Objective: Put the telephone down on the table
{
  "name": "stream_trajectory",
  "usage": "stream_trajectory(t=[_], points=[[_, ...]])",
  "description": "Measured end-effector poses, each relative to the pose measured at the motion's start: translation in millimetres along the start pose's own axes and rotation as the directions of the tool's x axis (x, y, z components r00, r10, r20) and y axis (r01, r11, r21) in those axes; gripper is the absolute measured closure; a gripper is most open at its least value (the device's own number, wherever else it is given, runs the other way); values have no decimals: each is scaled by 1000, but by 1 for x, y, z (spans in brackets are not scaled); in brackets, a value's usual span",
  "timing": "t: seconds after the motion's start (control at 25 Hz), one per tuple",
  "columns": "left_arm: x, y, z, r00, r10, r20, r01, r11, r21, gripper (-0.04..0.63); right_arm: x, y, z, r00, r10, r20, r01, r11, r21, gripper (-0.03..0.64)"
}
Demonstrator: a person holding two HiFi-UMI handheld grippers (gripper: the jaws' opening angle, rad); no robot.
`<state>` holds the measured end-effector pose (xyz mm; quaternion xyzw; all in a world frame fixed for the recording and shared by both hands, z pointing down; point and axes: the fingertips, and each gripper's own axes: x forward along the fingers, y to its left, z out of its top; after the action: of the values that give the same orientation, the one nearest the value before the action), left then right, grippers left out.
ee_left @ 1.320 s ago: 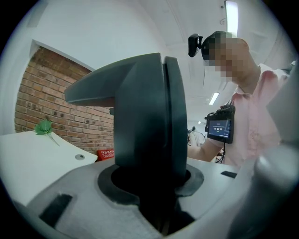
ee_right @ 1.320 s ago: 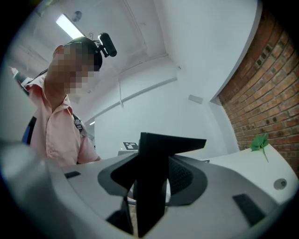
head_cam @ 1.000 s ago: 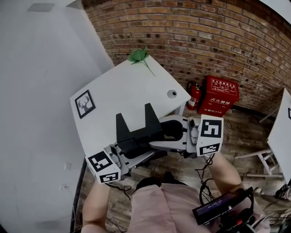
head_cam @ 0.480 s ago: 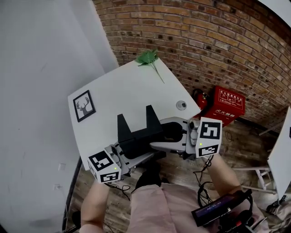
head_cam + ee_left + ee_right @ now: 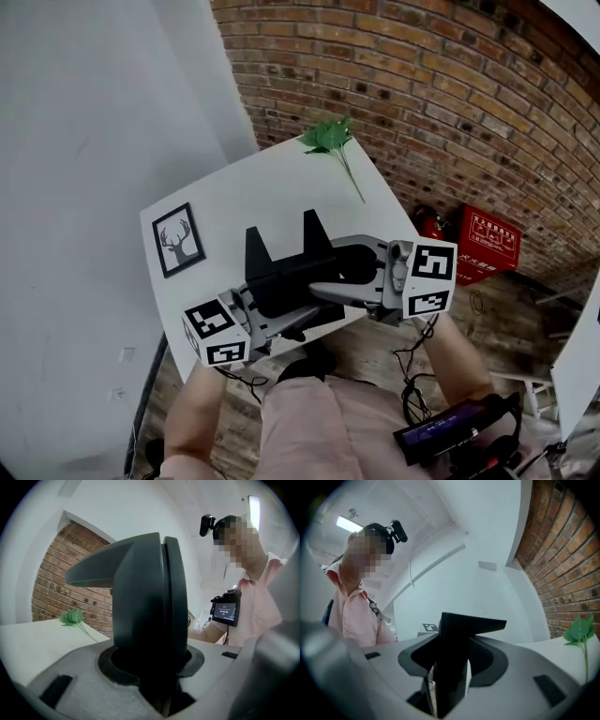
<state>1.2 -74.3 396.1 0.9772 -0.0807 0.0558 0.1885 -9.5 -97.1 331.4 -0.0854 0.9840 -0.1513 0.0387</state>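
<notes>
Head view. The black telephone (image 5: 291,277), a dark body with two upright prongs, hangs between the left tool (image 5: 267,309) and the right tool (image 5: 333,281), one tool at each end. It lies over the near edge of the white bench (image 5: 253,197); contact with the bench surface cannot be judged.

Left gripper view. The left tool (image 5: 161,686) is clenched on the telephone (image 5: 145,597), whose rounded dark end fills the gap between the grey jaws and rises above them.

Right gripper view. The right tool (image 5: 445,686) likewise grasps the telephone (image 5: 457,644), with a flat black edge standing up from between its jaws.

Surroundings. A framed deer picture (image 5: 178,239) lies on the bench beyond and outward of the left tool. A green sprig (image 5: 330,139) rests at the bench's far corner, well beyond both tools. A brick wall (image 5: 450,84) stands behind the bench, and a red cabinet (image 5: 492,244) sits at the wall's foot, beyond and outward of the right tool.
</notes>
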Motion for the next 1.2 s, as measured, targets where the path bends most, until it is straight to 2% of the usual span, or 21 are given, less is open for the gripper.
stream_trajectory(t=[0.2, 0.36, 0.52, 0.8, 1.2], points=[[-9, 49, 44, 999, 39, 2, -39, 996, 75, 431, 24, -42, 37, 1000, 17, 16, -16, 998, -62, 431], [-15, 65, 73, 998, 55, 12, -57, 991, 119, 431, 36, -55, 65, 999, 33, 28, -30, 994, -107, 430], [-18, 77, 86, 998, 67, 22, -69, 989, 131, 431, 44, -64, 77, 998, 51, 23, -48, 991, -123, 430], [-14, 109, 78, 996, 90, 14, -90, 993, 76, 431, 51, -98, 66, 998, 61, -13, -62, 996, -61, 431], [4, 148, 27, 994, 103, 20, -102, 993, -64, 430, 49, -144, 12, 994, 74, -76, -69, 995, 76, 430]])
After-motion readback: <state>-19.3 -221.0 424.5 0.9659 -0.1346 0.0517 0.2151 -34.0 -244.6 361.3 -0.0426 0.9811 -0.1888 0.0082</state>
